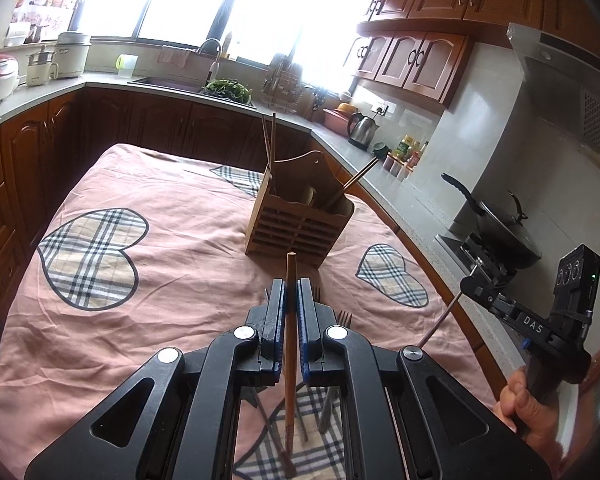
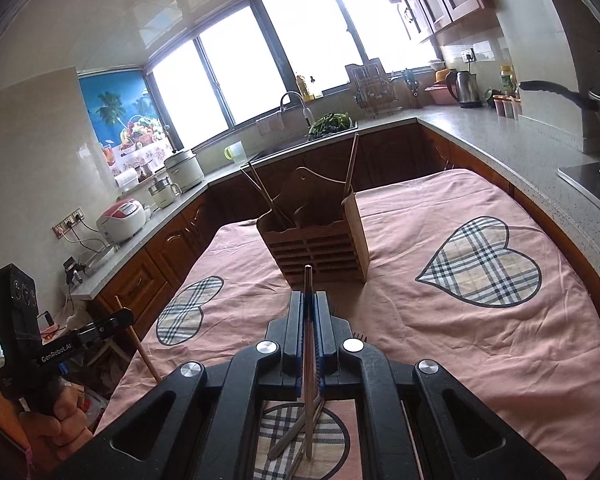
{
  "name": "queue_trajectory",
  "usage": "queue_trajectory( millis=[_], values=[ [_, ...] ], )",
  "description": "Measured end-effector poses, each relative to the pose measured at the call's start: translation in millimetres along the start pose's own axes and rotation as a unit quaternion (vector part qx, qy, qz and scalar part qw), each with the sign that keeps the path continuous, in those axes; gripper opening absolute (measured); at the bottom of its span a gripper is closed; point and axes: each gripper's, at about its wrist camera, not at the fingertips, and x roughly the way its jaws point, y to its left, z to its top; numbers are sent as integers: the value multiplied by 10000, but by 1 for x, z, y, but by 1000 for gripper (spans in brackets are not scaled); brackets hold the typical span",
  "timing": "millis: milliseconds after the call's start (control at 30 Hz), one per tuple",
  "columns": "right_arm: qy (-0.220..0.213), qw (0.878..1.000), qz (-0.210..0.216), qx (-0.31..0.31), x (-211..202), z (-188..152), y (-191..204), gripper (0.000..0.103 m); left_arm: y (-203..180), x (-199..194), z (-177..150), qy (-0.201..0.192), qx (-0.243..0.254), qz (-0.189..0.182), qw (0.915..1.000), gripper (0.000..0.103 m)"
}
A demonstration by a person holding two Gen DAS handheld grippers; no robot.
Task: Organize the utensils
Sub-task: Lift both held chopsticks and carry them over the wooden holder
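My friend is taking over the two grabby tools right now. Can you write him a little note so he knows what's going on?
Left tool: shut on a wooden chopstick.
Right tool: shut on a thin dark utensil.
Wooden holder stands ahead on the pink cloth.
Done: a few chopsticks already stand in the holder.
Left: drop both held pieces in, then collect the forks and other pieces lying under the tools.

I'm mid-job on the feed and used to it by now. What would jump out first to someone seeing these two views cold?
Probably the wooden holder standing mid-table on the pink cloth with plaid hearts, a few chopsticks leaning out of it. Next, each gripper is shut on an upright stick: the left gripper on a reddish chopstick, the right gripper on a thinner, darker one. More utensils, including forks, lie on the cloth beneath the grippers.
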Motion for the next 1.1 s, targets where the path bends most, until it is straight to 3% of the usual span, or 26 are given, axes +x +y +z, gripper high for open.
queue_trajectory(
  millis=[567, 1100],
  values=[
    [-483, 9988, 22, -23, -7, 27, 1, 4, -10, -6, 35, -636, 193, 123, 9977, 5],
    [-1075, 9940, 38, -190, 12, 77, 6, 4, -23, 11, 95, -1494, 567, 302, 9867, 5]
  ],
)
